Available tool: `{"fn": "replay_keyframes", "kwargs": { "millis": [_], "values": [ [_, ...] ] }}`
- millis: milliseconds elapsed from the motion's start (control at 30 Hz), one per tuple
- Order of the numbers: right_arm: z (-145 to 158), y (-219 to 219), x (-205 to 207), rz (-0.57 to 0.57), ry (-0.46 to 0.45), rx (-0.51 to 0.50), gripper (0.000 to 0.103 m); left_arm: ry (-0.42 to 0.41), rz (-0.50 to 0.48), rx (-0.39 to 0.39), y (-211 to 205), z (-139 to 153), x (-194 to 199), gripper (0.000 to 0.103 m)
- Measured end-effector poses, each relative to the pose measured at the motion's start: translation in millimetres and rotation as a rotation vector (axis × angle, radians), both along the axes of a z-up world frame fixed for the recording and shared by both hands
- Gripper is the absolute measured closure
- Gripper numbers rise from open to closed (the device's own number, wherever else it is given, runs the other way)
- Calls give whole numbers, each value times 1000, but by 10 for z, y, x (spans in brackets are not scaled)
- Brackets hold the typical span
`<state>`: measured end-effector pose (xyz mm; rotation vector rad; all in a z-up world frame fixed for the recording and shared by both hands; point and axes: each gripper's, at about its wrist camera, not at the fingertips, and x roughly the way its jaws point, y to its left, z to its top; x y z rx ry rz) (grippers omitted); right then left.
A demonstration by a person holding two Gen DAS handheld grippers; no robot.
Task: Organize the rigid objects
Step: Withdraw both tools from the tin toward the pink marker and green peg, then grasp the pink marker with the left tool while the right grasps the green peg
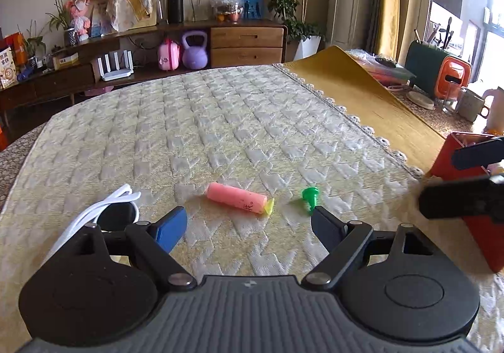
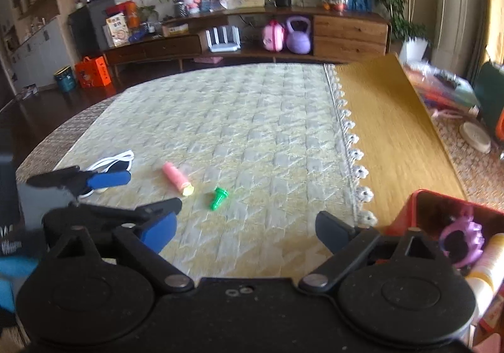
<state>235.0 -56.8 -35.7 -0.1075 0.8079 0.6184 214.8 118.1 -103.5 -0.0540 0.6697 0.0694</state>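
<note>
Counted on the quilted cloth (image 1: 220,119): one pink cylinder (image 1: 237,197) with a yellow end, one small green plastic piece (image 1: 310,195), one pair of white-framed sunglasses (image 1: 110,211). One red box (image 2: 441,208) at the right, off the cloth's lace edge. Counted in the box, right wrist view: one purple ring-shaped toy (image 2: 463,238), one pale yellow tube (image 2: 488,268).

Left gripper (image 1: 249,225): jaws spread wide, nothing between them. Pink cylinder lying flat just ahead of the gap, angled, yellow end toward the right finger. Green piece just beyond the right fingertip, apart from the cylinder. Sunglasses beside the left finger, partly hidden behind it.

Right gripper (image 2: 249,228): jaws apart, empty. Green piece ahead and left of centre, pink cylinder farther left. Red box just beside the right finger.
</note>
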Motion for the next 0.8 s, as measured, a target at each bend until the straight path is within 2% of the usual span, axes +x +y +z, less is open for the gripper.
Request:
{"fn": "replay_keyframes", "kwargs": {
  "millis": [167, 400, 433, 600, 800],
  "values": [
    [-136, 208, 151, 0, 36, -11, 18, 1, -12, 25, 10, -128, 120, 17],
    [-342, 478, 355, -41, 78, -39, 34, -2, -12, 55, 70, -256, 270, 17],
    [-367, 506, 380, -46, 82, -43, 35, 0, -14, 49, 76, -260, 285, 17],
    [-437, 598, 442, -69, 111, -41, 56, -3, -17, 37, 89, -262, 334, 17],
    [-505, 654, 443, -81, 131, -48, 66, -1, -15, 2, 174, -273, 346, 17]
  ]
}}
